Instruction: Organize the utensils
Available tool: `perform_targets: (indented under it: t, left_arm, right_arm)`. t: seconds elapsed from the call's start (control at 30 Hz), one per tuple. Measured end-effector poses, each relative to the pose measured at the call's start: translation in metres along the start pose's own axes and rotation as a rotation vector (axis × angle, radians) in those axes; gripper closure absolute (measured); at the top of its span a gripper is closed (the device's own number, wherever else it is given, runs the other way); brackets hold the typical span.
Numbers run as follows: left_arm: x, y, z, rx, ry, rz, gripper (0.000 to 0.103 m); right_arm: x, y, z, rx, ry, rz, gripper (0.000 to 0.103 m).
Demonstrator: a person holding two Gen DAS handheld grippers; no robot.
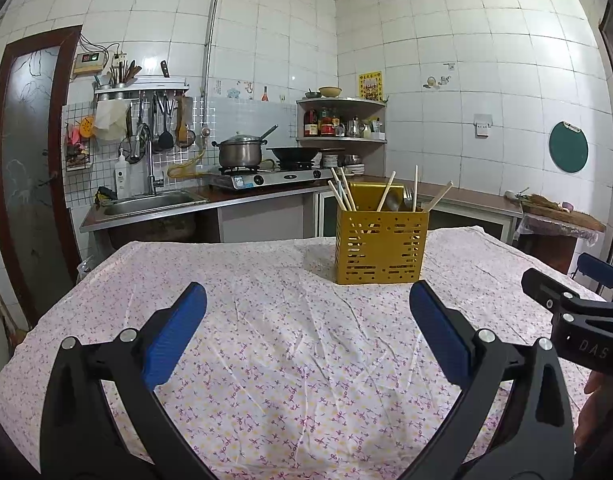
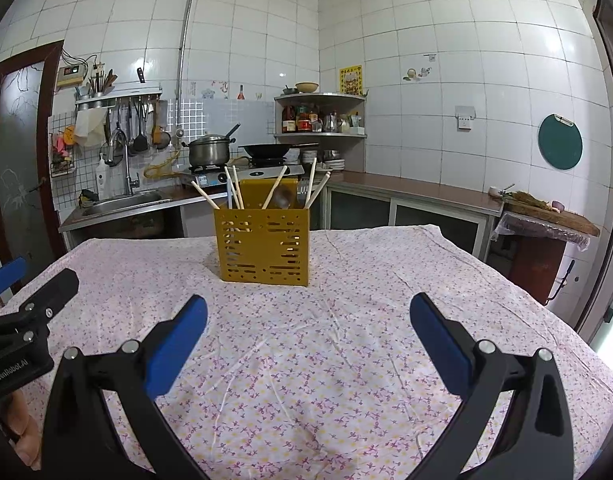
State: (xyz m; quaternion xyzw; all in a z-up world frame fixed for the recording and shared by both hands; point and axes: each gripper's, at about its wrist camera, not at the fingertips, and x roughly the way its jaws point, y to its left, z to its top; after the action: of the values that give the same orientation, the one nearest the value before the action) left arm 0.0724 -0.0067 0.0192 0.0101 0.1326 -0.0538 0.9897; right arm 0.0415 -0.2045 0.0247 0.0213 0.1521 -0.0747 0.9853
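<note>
A yellow perforated utensil holder [image 1: 382,246] stands on the table with the floral cloth [image 1: 266,320]; it also shows in the right wrist view [image 2: 263,246]. Several wooden chopsticks [image 1: 342,194] and a metal fork and spoon [image 1: 402,200] stand in it. My left gripper [image 1: 308,300] is open and empty, held above the cloth, short of the holder and to its left. My right gripper [image 2: 308,312] is open and empty, a little in front of the holder. The right gripper's body shows at the left view's right edge [image 1: 574,312].
Behind the table runs a kitchen counter with a sink [image 1: 146,204], a gas stove with a pot [image 1: 240,152] and a wok [image 1: 294,154], and a corner shelf [image 1: 340,120]. A wooden chopping block [image 2: 546,216] sits on a stand at the right. A door [image 1: 26,168] is at the left.
</note>
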Motion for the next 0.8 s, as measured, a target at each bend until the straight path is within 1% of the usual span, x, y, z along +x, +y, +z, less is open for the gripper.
perform_targets:
  t: [0.8]
  left_arm:
    - [-0.0002,0.0011,-0.0013,0.002,-0.008,0.009,0.005]
  right_arm:
    - [-0.0014,0.0001,-0.0003,-0.001,0.005,0.001,0.004]
